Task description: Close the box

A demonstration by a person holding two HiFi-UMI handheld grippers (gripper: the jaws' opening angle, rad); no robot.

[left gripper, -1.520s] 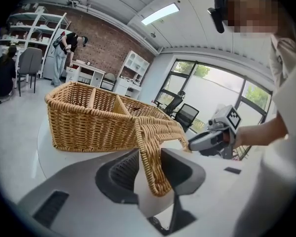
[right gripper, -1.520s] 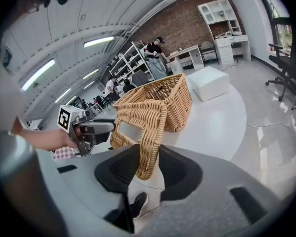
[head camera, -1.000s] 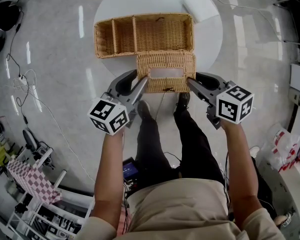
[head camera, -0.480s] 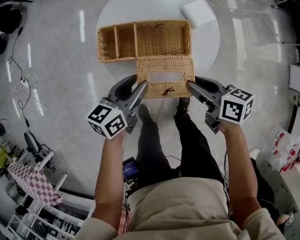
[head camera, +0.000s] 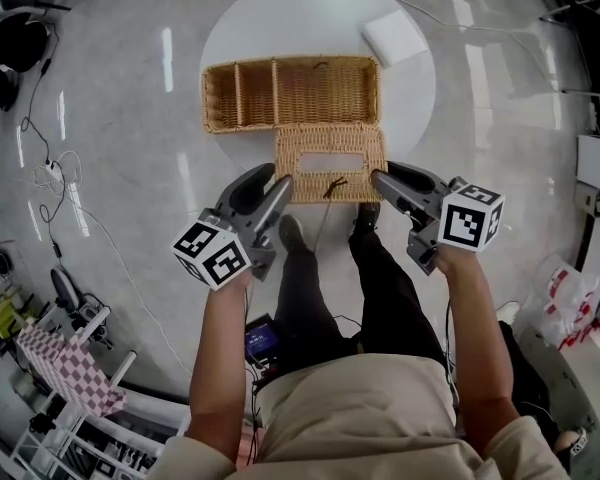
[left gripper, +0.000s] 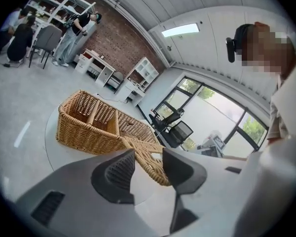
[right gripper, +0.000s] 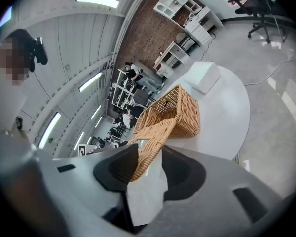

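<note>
While the wicker box [head camera: 290, 93] stands open on the round white desk [head camera: 310, 18], its hinged lid [head camera: 330, 163] juts toward 6 o'clock, out to the desk's near rim. The left gripper [head camera: 278, 180] has the lid's 7 o'clock corner between its jaws, which are spreading, with a gap beside the weave. The right gripper [head camera: 380, 178] straddles the 5 o'clock corner, its jaws likewise widening. A white block [head camera: 395, 36] lies at the desk's 1 o'clock edge, apart from the box.

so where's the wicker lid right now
In the head view the wicker lid juts from the basket's near side at the round table's near edge; its near corners sit between the opening jaws of the left gripper and right gripper.
</note>
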